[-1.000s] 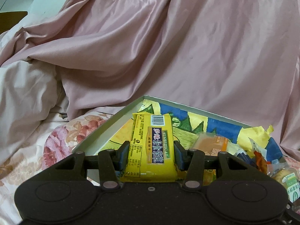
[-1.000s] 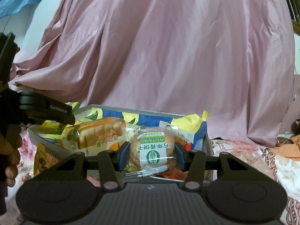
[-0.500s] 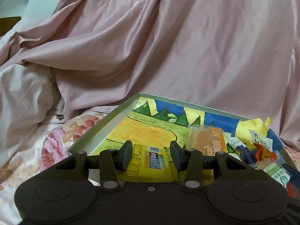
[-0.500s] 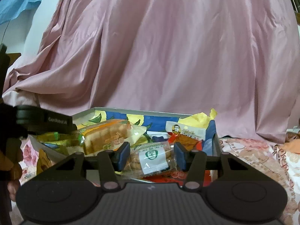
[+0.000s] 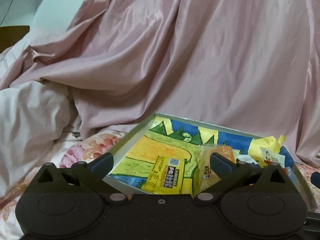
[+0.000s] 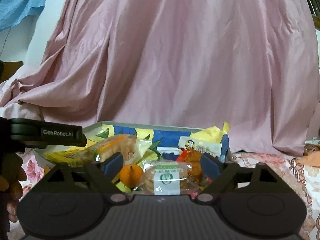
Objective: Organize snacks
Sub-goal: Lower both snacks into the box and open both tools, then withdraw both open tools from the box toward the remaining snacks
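Left gripper jaws were opening, pads clear of the yellow packet lying between them; right gripper likewise opening over the biscuit pack.

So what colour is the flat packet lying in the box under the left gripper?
Yellow, with a dark label and a barcode: the packet shows best in the left wrist view.

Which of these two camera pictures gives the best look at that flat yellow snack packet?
The left wrist view: the yellow packet lies flat in the tray, label and barcode showing. The right wrist view shows only its edge, low behind other snacks.
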### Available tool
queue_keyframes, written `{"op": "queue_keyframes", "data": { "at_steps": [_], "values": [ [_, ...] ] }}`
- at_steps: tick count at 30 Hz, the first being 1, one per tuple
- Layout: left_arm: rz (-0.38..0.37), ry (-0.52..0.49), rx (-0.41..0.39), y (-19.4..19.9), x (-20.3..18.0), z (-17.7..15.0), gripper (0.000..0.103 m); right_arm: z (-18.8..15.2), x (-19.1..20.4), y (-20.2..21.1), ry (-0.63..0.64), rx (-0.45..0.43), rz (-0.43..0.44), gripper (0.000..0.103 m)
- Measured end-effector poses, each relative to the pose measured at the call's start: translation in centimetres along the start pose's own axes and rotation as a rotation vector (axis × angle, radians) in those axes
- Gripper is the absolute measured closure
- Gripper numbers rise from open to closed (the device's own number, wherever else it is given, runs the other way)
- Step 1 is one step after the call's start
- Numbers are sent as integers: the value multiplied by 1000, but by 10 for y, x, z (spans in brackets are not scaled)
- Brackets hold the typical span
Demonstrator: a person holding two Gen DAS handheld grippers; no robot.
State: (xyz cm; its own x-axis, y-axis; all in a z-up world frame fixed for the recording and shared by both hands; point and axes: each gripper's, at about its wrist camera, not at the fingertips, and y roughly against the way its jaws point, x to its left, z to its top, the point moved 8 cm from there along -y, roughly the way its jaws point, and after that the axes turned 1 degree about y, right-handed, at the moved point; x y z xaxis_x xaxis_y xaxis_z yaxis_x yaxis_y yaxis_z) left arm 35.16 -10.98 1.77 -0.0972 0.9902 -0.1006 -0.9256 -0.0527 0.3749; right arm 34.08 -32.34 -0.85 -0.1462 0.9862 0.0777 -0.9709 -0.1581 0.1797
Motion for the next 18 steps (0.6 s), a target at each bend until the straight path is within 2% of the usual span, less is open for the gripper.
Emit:
{"op": "queue_keyframes", "data": {
  "at_steps": [6, 18],
  "values": [
    [-19, 12, -9, 25, 6, -1, 1, 8, 5, 15, 10, -37, -6, 1],
    [-48, 17, 11, 81, 33, -23, 1, 11, 14, 73, 3, -74, -10, 0]
  ]
}}
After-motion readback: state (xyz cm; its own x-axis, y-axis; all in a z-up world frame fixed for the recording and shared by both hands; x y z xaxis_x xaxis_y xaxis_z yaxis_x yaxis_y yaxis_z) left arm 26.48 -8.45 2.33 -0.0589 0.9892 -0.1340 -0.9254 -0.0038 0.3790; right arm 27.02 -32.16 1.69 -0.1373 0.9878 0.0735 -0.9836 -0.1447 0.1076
